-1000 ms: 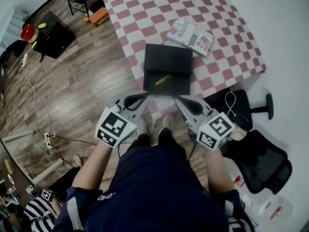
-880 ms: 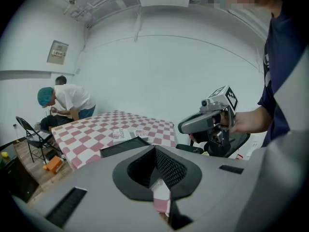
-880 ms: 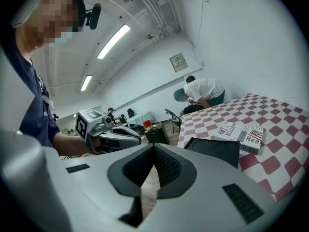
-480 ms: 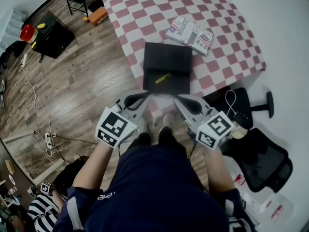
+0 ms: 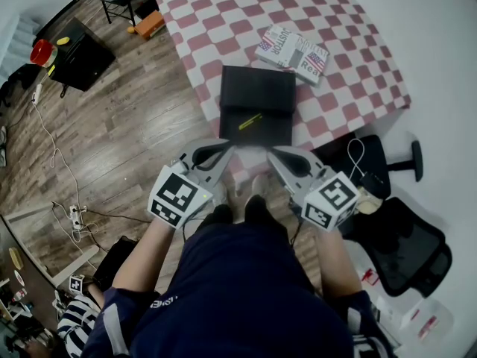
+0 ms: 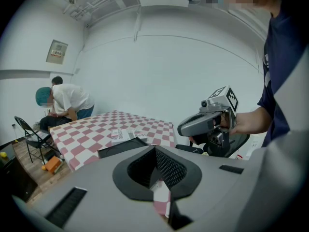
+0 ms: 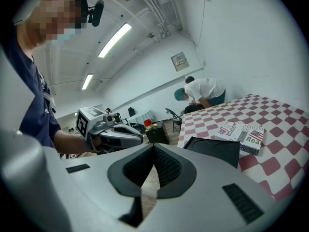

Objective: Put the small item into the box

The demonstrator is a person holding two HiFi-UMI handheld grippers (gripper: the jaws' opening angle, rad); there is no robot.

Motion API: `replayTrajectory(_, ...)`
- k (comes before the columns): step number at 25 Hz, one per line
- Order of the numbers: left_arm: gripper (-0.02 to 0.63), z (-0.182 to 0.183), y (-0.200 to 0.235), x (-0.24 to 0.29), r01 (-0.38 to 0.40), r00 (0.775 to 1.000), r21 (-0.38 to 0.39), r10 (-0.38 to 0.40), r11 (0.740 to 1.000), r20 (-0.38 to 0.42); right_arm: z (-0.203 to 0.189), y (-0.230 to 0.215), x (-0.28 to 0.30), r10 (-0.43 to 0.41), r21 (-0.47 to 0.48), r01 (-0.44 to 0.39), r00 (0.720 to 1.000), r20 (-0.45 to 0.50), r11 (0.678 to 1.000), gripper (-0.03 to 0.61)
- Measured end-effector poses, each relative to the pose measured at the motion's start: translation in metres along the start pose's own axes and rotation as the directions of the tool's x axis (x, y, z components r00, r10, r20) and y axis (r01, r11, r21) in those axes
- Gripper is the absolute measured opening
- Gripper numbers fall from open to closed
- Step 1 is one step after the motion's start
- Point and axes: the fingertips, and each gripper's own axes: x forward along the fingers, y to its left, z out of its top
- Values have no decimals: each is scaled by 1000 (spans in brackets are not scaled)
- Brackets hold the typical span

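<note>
Wood floor runs under me, and a table in a red-and-white checked cloth stands ahead at 12 o'clock. Near its front edge lies a black box that shows a far half and a near half. A thin yellow item rests aslant on the half nearer me; whether that half is a tray or a lid I cannot tell. At 1 o'clock from the box, near its far right corner, lie printed booklets. I hold both tools low in front of my body, tips pointing toward the box and not touching it. My left gripper has its jaws pressed together at the tips with nothing between them; past them I see only checked cloth. My right gripper is the same, jaws closed tip to tip and empty, with floor showing behind. The two sit side by side, left at 11 o'clock and right at 1 o'clock from my feet. A black chair stands at 4 o'clock, off the table's near corner. At the table's far end a person in a white shirt bends over, and a person in stripes is at 7 o'clock.
</note>
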Motion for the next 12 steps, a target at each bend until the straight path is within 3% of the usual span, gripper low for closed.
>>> replayTrajectory(12, 31, 1, 1, 6, 1, 1000, 1, -1, 1000, -6, -1, -4, 0, 1, 0, -1, 1000, 0, 1000, 17)
